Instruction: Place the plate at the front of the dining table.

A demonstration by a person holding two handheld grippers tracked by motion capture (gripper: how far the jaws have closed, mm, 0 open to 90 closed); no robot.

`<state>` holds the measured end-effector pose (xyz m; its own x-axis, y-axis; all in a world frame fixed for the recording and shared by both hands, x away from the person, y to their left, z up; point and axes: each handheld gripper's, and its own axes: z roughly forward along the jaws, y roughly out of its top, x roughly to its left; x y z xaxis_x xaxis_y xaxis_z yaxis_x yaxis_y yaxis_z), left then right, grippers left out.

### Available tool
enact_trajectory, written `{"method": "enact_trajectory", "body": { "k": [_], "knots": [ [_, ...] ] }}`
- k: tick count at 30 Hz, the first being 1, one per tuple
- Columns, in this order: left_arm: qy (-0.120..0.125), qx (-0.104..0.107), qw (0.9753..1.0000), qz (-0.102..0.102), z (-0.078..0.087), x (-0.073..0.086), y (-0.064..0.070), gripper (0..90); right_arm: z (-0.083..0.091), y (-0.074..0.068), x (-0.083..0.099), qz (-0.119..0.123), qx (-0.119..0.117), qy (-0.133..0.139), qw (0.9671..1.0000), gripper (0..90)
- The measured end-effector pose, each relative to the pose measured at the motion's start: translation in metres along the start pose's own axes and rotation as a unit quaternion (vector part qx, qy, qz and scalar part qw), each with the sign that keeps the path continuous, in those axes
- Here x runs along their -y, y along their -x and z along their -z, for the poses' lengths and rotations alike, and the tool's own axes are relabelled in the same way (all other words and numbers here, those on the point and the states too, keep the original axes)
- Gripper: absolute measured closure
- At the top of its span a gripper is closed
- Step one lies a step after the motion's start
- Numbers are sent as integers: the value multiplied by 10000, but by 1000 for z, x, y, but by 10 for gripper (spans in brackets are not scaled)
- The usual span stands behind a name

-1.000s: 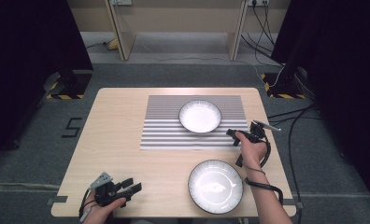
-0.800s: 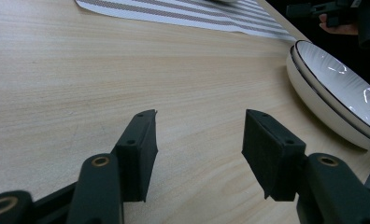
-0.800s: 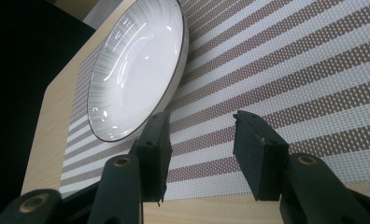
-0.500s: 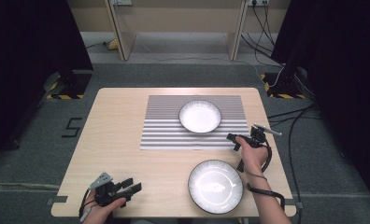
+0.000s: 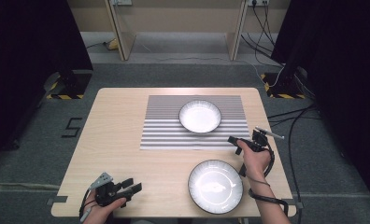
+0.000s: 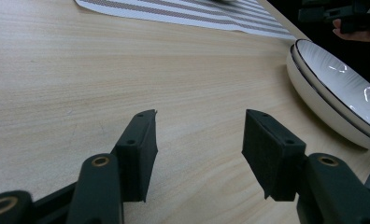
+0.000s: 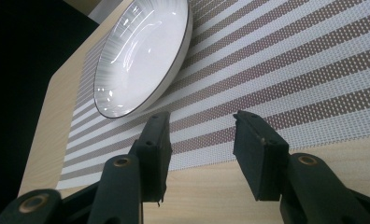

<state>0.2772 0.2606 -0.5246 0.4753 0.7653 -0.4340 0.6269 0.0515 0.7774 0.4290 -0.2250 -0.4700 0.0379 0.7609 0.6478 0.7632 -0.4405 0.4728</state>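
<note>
High view: a person is sitting at a pale wooden tabletop (image 5: 127,126), forearms coming in from the near edge.
Left gripper (image 5: 129,187): is resting low at the near left corner, its fingers (image 6: 138,154) standing wide apart and gripping nothing, with bare wood between them in the left gripper view.
Striped placemat (image 5: 164,130): is lying flat across the middle of the far half, brown and white bands running side to side.
Far plate (image 5: 200,116): a white plate with a dark rim, is sitting on the placemat, right of its centre.
Near plate (image 5: 216,185): a matching white plate, is sitting on bare wood near the front edge, well apart from the left gripper and just beside the person's right forearm.
Right gripper (image 5: 235,143): is hovering at the placemat's near right corner, between the two plates, pointing left.
Right fingers (image 7: 259,154): are standing apart and empty, with the far plate lying just beyond them in the right gripper view.
</note>
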Motion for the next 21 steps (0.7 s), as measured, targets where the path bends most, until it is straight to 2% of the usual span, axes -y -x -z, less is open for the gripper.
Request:
{"method": "enact_trajectory", "body": {
  "k": [21],
  "knots": [
    [2,-8,10000,-6,0,0,0,445,18,3,10,232,55,88,9997,557]
  ]
}}
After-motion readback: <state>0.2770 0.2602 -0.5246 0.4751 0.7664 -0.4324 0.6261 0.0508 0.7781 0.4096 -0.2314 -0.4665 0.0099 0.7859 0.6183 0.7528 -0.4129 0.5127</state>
